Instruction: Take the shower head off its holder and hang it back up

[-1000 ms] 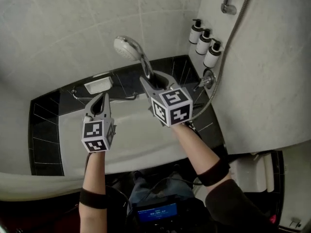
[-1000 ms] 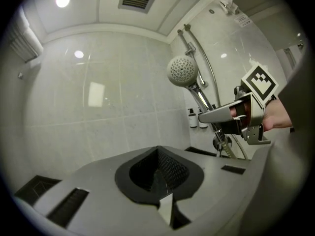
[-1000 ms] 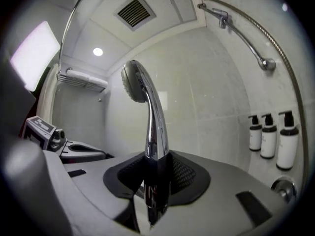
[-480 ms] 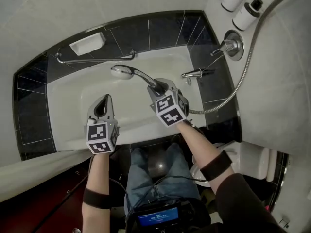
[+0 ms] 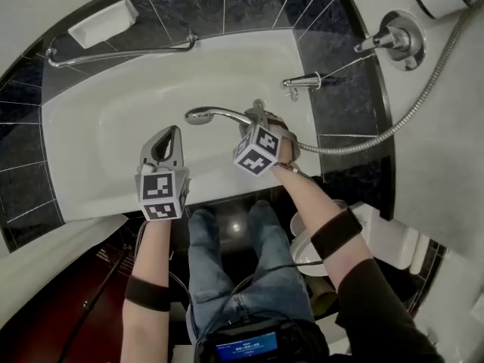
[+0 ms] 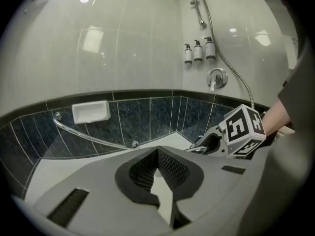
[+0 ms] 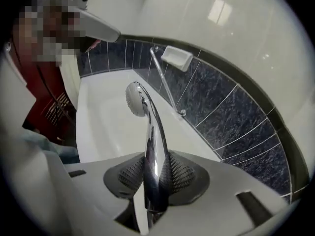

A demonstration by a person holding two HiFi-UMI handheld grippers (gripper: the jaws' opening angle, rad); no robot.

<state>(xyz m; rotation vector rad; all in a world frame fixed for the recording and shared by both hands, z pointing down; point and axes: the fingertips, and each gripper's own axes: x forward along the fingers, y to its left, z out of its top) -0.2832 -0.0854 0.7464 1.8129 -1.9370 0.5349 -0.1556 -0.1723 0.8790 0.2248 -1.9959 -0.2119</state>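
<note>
The chrome shower head (image 5: 200,116) hangs low over the white bathtub (image 5: 113,127), its round face pointing left. My right gripper (image 5: 257,119) is shut on its handle; in the right gripper view the pads (image 7: 177,171) press the handle on both sides, with the shower head (image 7: 134,98) beyond. The metal hose (image 5: 393,131) runs from the handle off to the right wall. My left gripper (image 5: 170,133) is to the left of the head, shut and holding nothing; its closed pads (image 6: 157,161) show in the left gripper view. The shower rail (image 6: 198,6) stands high on the far wall.
A spout (image 5: 302,82) and a mixer valve (image 5: 397,40) sit at the tub's right end. A grab bar (image 5: 121,51) and a soap dish (image 5: 102,23) are on the dark tiled surround. Three dispenser bottles (image 6: 198,51) hang on the wall. The person's legs are just below the tub edge.
Both grippers have dropped from wall height to just above the tub. The shower head came down with the right gripper and now lies nearly level, pointing left.
</note>
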